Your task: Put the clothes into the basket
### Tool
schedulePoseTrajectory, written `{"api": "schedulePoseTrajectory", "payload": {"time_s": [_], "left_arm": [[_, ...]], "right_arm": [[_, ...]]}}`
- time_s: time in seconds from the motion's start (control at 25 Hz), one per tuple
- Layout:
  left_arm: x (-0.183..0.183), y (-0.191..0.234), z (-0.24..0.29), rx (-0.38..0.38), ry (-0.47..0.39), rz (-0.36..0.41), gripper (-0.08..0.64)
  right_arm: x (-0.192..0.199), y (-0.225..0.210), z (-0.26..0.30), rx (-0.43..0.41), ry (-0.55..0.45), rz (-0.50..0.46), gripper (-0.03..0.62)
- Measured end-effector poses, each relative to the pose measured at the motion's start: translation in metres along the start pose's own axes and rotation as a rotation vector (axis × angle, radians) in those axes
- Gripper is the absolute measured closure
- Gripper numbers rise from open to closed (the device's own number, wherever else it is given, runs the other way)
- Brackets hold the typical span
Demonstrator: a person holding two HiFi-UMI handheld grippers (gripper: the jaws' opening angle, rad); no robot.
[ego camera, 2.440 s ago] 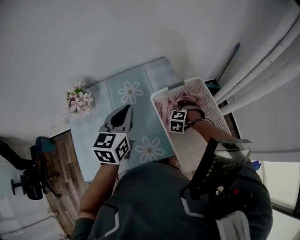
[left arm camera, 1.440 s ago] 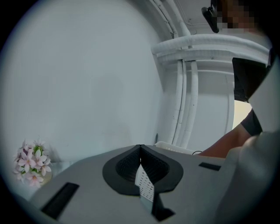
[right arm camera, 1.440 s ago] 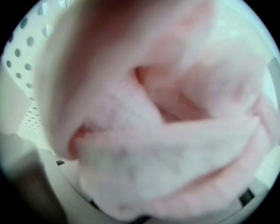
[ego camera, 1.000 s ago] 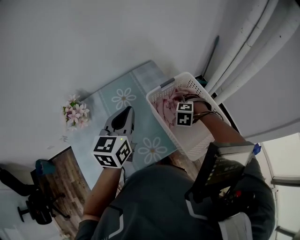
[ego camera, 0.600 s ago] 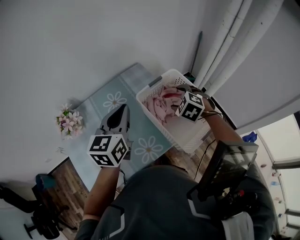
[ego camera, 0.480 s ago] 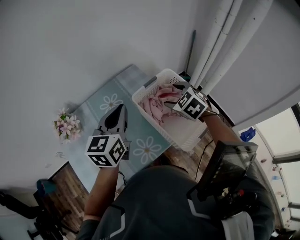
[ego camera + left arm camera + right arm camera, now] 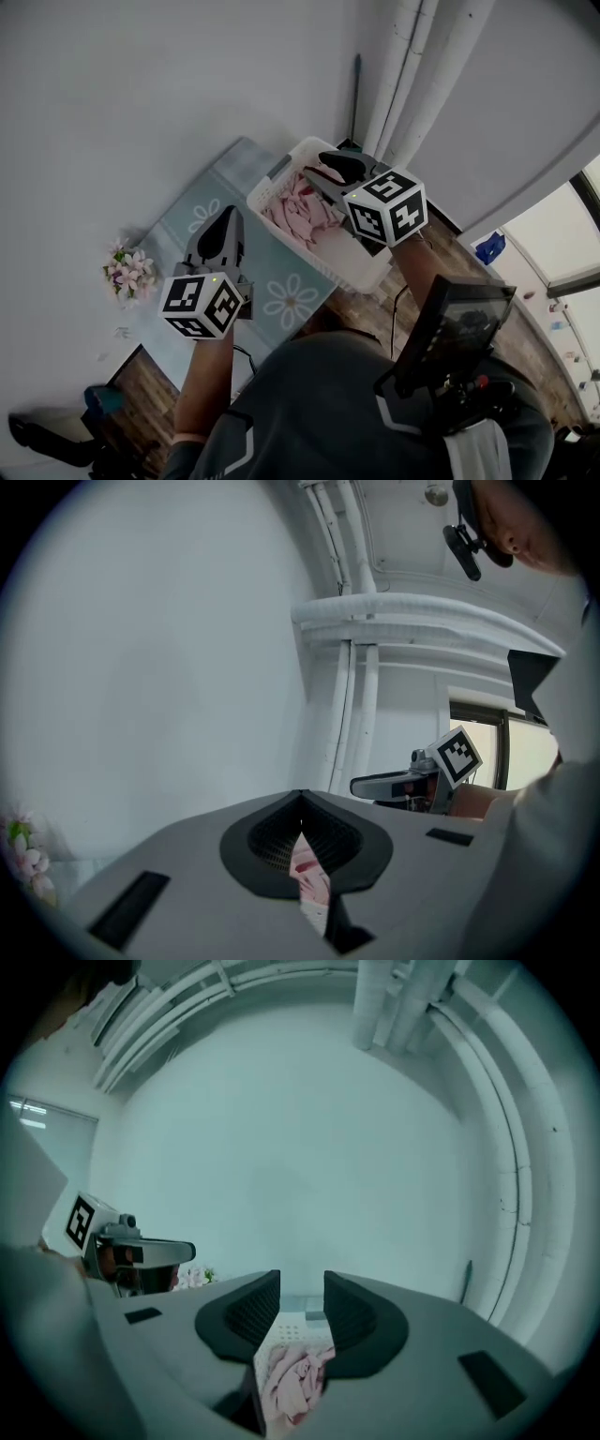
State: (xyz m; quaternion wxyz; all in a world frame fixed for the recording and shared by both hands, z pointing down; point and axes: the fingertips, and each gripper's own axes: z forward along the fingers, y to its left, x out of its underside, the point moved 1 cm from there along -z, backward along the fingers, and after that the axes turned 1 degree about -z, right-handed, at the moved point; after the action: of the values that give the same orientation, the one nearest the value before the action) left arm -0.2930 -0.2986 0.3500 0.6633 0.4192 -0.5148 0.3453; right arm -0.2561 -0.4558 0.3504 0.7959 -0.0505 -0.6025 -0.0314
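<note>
**Clothes lying in the basket, both grippers empty**

Clothes [image 7: 295,211], pink and crumpled, are seen heaped at one end of the white perforated basket [image 7: 361,267]. The other end of its floor is left bare. The basket is set on the right-hand end of a table, over a pale green cloth [image 7: 281,300] printed with daisies.

The right gripper [image 7: 302,1299] is held above the basket, pointed toward the wall. Its jaws have just been closing, yet a clear gap is kept between the pads and nothing is gripped there. Only the clothes and the basket's floor are seen far below through that gap.

The left gripper [image 7: 300,799] is held over the cloth, to the left of the basket and apart from it. Its jaws are pressed together at the tips and nothing is clamped between them. A sliver of pink fabric is glimpsed through the narrow slit behind the tips, lying beyond the gripper rather than in it.

A small bunch of pink and white flowers [image 7: 125,274] is placed near the far left corner of the table. White pipes [image 7: 412,56] are run up the wall behind the basket.
</note>
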Motion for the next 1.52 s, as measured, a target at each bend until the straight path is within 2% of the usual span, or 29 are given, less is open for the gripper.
{"api": "schedulePoseTrajectory", "payload": {"time_s": [0.16, 0.36, 0.72, 1.52], "left_arm": [[-0.008, -0.001, -0.003, -0.004, -0.025, 0.028, 0.551], [-0.012, 0.001, -0.005, -0.008, -0.034, 0.04, 0.551], [-0.018, 0.011, -0.005, -0.04, -0.05, 0.063, 0.551], [-0.02, 0.01, -0.003, -0.055, -0.043, 0.092, 0.551]], "right_arm": [[-0.016, 0.008, -0.011, 0.02, -0.068, 0.04, 0.491], [-0.026, 0.017, -0.018, 0.027, -0.115, 0.083, 0.531], [-0.031, 0.023, -0.022, 0.057, -0.145, 0.069, 0.575], [-0.035, 0.025, -0.027, 0.06, -0.16, 0.072, 0.577]]}}
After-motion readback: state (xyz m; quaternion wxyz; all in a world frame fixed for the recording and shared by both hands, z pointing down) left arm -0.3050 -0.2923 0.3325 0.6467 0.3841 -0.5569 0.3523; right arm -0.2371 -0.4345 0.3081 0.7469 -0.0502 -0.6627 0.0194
